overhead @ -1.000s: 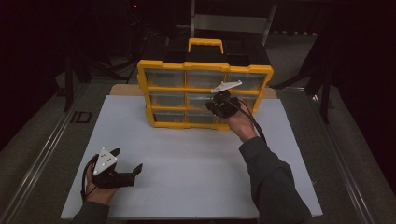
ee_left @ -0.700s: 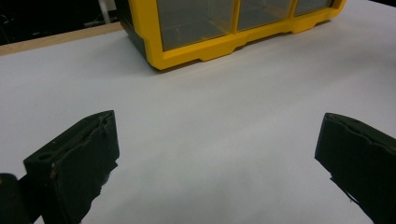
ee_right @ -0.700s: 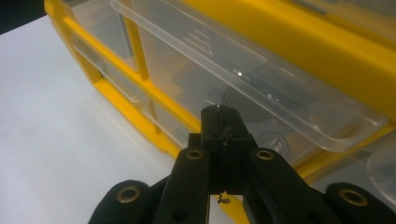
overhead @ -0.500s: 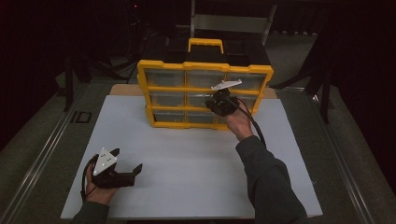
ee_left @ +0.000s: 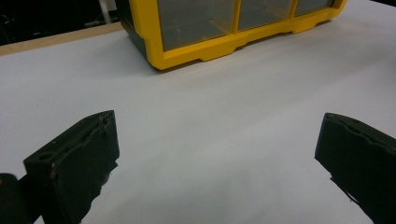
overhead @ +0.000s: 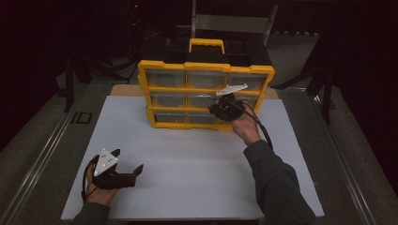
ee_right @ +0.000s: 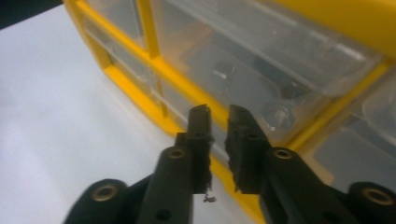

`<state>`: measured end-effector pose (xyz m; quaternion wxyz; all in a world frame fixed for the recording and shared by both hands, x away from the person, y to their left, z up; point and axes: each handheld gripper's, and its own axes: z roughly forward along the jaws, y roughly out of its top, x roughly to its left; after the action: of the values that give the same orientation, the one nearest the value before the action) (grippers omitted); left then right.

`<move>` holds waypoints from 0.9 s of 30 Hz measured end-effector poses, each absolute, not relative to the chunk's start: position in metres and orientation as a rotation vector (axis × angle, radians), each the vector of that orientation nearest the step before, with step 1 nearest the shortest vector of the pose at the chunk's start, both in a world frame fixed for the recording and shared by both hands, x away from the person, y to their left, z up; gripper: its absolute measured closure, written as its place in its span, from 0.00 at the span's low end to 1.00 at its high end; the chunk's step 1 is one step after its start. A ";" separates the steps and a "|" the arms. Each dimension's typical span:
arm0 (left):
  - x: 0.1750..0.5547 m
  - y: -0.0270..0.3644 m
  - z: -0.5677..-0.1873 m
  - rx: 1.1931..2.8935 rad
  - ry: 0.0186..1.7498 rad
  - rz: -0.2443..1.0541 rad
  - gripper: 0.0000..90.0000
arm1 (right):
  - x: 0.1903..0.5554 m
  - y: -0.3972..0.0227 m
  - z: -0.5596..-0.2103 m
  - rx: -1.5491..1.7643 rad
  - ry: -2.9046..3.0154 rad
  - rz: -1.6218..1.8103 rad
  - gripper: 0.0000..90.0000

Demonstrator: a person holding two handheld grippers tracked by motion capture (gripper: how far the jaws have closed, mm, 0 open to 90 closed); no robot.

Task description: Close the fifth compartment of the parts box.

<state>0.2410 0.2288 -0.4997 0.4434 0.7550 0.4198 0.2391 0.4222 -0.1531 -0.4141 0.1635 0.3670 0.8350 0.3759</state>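
A yellow organizer (overhead: 206, 75) with clear drawers and a top handle stands upright at the back of the white table top (overhead: 197, 164). My right gripper (overhead: 217, 110) is held against the organizer's front at the middle row. In the right gripper view its jaws (ee_right: 218, 112) stand a narrow slit apart just in front of a clear drawer (ee_right: 280, 74) that holds small parts. They have just been opening, and nothing is pinched between them. My left gripper (overhead: 127, 160) rests low at the front left, its jaws (ee_left: 217, 121) wide open over bare table, pointing toward the organizer (ee_left: 210, 46).
A wooden board edge (overhead: 123, 90) shows behind the white sheet at the organizer's left. Metal rails (overhead: 42, 154) run along the table's left side. Dark stands and a metal frame (overhead: 230, 21) sit behind the organizer.
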 end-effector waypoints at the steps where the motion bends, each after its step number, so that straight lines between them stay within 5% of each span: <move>1: 0.241 0.229 -0.500 1.872 1.042 0.593 0.00 | 0.420 -0.154 -0.414 1.039 2.385 1.065 0.84; 27: 0.241 0.230 -0.499 1.868 1.042 0.597 0.00 | 0.380 -0.180 -0.400 1.008 2.327 1.063 0.26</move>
<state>0.2407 0.2296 -0.4992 0.4444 0.7534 0.4205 0.2410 0.3798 -0.1799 -0.4004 0.1950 0.3595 0.8301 0.3791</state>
